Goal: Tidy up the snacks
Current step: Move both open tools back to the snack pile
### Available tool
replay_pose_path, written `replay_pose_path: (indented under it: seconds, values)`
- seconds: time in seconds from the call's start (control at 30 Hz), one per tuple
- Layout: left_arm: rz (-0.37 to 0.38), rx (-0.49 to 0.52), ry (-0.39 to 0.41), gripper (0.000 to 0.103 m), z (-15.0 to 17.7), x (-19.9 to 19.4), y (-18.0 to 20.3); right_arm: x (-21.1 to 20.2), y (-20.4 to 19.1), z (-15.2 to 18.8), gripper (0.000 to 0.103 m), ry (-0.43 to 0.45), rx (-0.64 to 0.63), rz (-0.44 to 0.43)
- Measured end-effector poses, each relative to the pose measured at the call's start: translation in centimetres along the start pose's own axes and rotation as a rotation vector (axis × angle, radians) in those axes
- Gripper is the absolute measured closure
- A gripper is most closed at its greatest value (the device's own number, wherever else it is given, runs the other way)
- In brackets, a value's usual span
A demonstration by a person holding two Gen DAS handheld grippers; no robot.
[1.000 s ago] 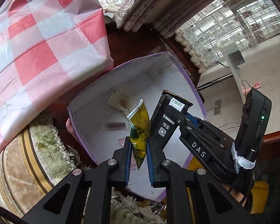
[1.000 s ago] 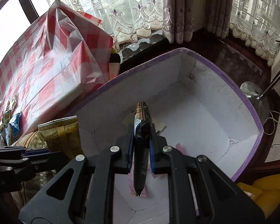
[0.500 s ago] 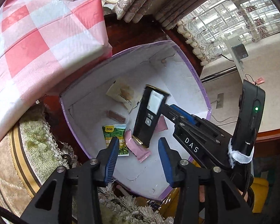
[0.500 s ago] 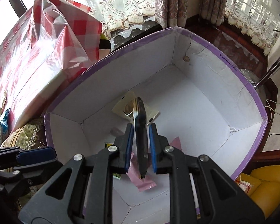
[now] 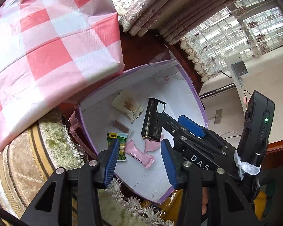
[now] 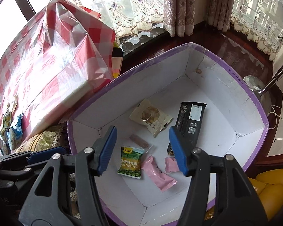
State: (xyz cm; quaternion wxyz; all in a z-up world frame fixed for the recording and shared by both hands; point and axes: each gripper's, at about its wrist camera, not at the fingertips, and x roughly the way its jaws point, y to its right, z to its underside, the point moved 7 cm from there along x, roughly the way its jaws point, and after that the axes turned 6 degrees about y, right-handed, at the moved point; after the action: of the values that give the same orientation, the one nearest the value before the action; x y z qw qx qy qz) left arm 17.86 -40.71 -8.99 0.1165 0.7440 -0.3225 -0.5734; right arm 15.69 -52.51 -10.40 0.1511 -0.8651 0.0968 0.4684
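The left gripper (image 5: 139, 158) and right gripper (image 6: 143, 148) are hovering over the box (image 6: 254, 98), jaws apart, gripping nothing. Inside are lying a green packet (image 6: 131, 163), pink wrappers (image 6: 158, 173), a biscuit (image 6: 151, 116) and a black bar (image 6: 190, 120).

Red-white checked plastic cloth (image 6: 47, 60) left; lace curtains (image 6: 141, 5) behind; yellow cushion (image 6: 271, 190) lower right; dark wood floor (image 6: 241, 43)

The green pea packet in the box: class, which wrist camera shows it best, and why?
The right wrist view. There the green pea packet lies unobstructed on the floor of the box, its label legible. In the left wrist view the packet appears smaller, and a finger of the open left tool covers part of it.
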Motion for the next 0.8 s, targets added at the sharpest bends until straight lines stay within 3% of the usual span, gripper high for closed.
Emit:
replay_pose_path:
  seconds: [0.43, 0.8]
  values:
    - [-0.056, -0.120, 0.170, 0.052, 0.1, -6.7, -6.1, -1.1, -9.0, 0.2, 0.032, -0.007, -0.152, -0.107]
    - [-0.131, -0.255, 0.325, 0.046, 2.5, -13.4, -12.4, -1.8, -15.4, 0.7, 0.024, -0.023, -0.276, -0.147]
